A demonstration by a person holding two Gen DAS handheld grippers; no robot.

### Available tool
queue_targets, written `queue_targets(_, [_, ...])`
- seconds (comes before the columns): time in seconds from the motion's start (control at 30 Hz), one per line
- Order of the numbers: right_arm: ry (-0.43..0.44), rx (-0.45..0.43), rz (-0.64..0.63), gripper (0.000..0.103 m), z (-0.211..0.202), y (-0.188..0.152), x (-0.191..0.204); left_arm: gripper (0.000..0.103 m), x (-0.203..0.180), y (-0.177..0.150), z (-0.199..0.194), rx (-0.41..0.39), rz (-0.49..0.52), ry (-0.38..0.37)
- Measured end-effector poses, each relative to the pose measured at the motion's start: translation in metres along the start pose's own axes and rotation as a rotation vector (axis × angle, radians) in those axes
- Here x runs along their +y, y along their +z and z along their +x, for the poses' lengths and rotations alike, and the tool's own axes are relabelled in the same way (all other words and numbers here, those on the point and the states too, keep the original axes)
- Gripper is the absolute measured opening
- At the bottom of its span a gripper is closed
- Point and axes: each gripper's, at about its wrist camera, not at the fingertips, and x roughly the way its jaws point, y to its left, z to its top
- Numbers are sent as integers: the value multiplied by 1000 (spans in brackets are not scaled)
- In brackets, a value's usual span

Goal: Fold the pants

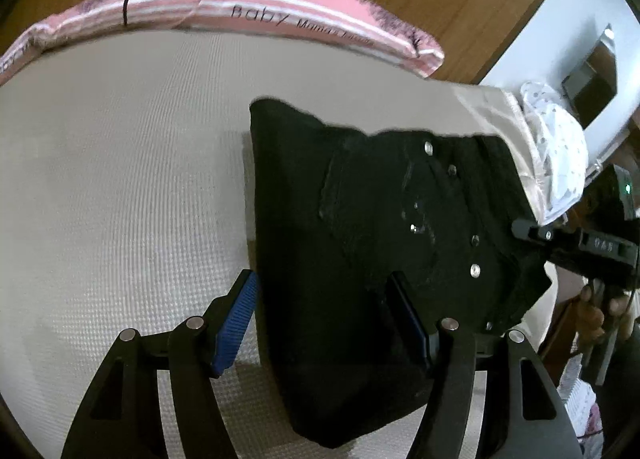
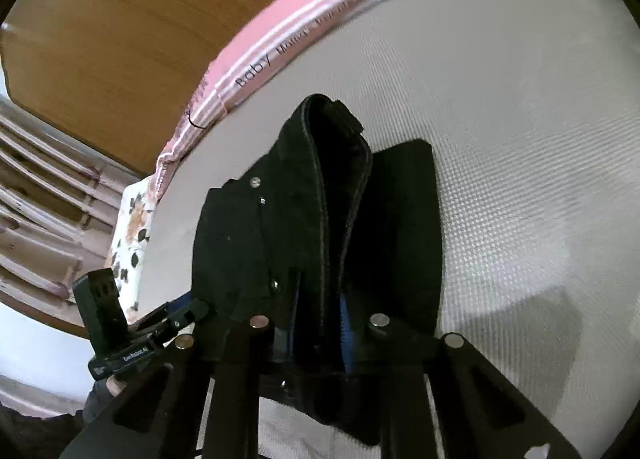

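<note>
While right gripper (image 2: pixel 318 319) pinches the pants (image 1: pixel 360 259) waistband, left gripper (image 1: pixel 324 323) straddles their near edge, jaws wide, holding nothing.

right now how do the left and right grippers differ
The left gripper stands wide open, its blue pads straddling the black pants without pinching. The right gripper is nearly shut, pinching a bunched fold of the waistband area. Both are black with blue pads and angle down over the white mattress.

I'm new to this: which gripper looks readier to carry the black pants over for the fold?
Probably the right gripper: it is pinched on the pants, while the left gripper only straddles them, open.
</note>
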Motion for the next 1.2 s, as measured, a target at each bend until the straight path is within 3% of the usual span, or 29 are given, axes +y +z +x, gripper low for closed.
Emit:
queue_targets(0.2, [-114,-36,26,14,-13,-19,-14,67,-17,1,-1,-12,64,-51])
queue_targets(0.37, [-99,-26,105,18,-2,-21,-37,67,-33,-3,11,35,144,-55])
queue_targets(0.5, [-135,-29,118,39,-10,-19,-33,67,-34,-11,24,98,182,-48])
queue_targets(0.63, [-132,-82,142,39,-28,-23,-32,67,-34,-12,22,98,184,-53])
queue_targets(0.7, [-66,-82,148,28,-34,-27,-30,67,-33,-13,22,96,184,-54])
queue_targets(0.77, [-15,-52,140,25,-33,-29,-24,67,-33,-13,22,96,186,-53])
queue_targets(0.87, [-81,-27,75,23,-28,-29,-16,67,-32,-13,21,96,186,-50])
queue_targets(0.9, [-94,-32,80,13,-28,-29,-15,67,-32,-13,21,98,187,-51])
queue_targets(1.07, [-97,-109,25,10,-51,-32,7,67,-32,-12,18,122,217,-55])
queue_targets(1.2, [-146,-104,-8,9,-63,-41,11,67,-36,-19,14,139,273,-54])
